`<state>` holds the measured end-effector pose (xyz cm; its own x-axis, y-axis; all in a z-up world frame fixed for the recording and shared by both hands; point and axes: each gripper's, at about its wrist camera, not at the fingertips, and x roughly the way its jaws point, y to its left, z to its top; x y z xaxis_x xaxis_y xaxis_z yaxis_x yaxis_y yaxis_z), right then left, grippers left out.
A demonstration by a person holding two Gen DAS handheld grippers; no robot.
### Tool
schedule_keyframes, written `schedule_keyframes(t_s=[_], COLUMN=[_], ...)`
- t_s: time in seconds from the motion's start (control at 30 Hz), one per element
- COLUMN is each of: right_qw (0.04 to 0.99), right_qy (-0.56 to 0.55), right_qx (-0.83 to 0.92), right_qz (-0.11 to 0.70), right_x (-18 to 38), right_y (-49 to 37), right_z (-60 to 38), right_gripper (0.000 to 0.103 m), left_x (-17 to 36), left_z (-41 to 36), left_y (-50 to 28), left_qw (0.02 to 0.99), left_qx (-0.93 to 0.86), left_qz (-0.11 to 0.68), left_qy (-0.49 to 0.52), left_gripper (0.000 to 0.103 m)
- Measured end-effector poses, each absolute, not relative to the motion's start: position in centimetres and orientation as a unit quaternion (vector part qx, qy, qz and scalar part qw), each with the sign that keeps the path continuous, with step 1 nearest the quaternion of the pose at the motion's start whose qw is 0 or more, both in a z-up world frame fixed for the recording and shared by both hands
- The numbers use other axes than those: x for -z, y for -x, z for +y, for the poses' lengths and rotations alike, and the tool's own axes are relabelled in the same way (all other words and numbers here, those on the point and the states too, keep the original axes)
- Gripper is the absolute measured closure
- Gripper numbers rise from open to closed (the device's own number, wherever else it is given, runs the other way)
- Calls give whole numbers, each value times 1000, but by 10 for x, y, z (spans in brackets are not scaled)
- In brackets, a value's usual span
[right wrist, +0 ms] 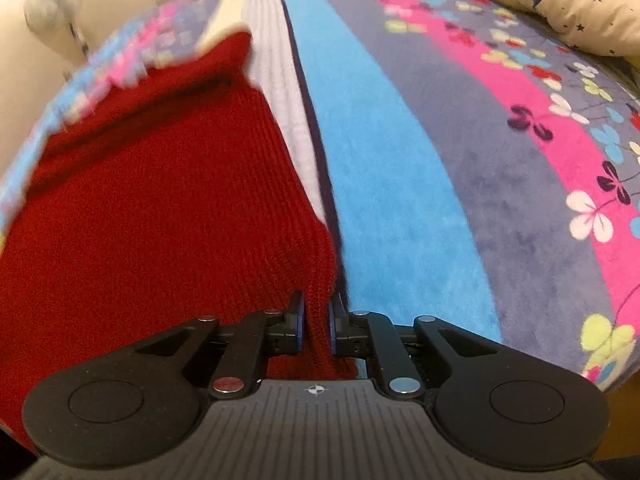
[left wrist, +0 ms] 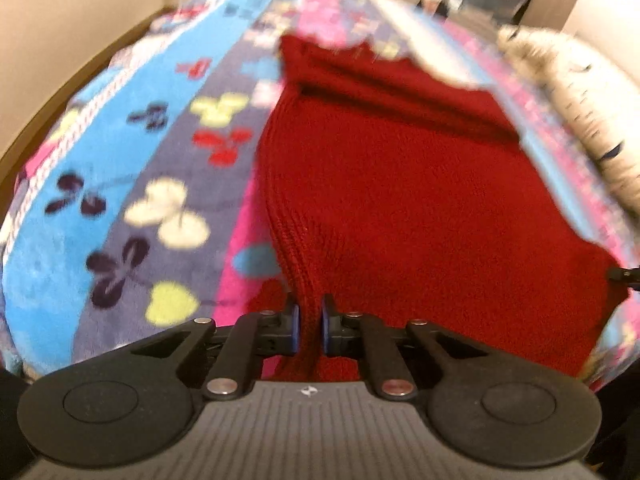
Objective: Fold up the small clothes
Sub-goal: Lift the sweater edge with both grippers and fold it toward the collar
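Observation:
A dark red knitted garment [left wrist: 392, 184] lies spread on a striped flowered blanket [left wrist: 120, 184]. My left gripper [left wrist: 310, 320] is shut on its near left edge, the ribbed knit pinched between the blue pads. In the right wrist view the same red garment [right wrist: 152, 208] fills the left half. My right gripper [right wrist: 316, 324] is shut on its near right edge. The far end of the garment has a fold across it. The right gripper's tip shows at the right edge of the left wrist view [left wrist: 624, 274].
The blanket [right wrist: 400, 184] has blue, grey and pink stripes with flowers. A cream star-printed pillow [right wrist: 568, 4] lies at the far right, and also shows in the left wrist view [left wrist: 580, 92]. A beige wall [left wrist: 72, 20] borders the bed on the left.

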<state>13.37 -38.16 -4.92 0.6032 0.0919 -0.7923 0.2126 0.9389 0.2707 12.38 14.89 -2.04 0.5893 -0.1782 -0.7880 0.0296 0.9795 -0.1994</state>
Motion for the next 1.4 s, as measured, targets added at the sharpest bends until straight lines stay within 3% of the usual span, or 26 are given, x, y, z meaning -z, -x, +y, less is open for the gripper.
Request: schedule_keyframes(t_s=[0.27, 0.67, 0.87, 1.23, 1.4], right_qw=[912, 924, 919, 903, 894], right_qy=[-248, -290, -298, -285, -267], right_qx=[-43, -107, -78, 5, 33], right_qz=[323, 227, 247, 322, 359], right_x=[-29, -109, -94, -22, 32], right_y=[-86, 5, -27, -180, -229], right_z=[-402, -445, -450, -445, -440], right_gripper=[95, 96, 97, 97, 95], left_x=[-60, -142, -116, -36, 3], left_z=[160, 196, 201, 210, 234], left_y=[-90, -17, -75, -231, -274], left_qw=[914, 914, 908, 901, 876], left_qx=[118, 162, 141, 76, 44], left_qz=[365, 324, 341, 384, 410], left_qy=[131, 183, 199, 189, 249], left_gripper=[95, 95, 95, 94, 81])
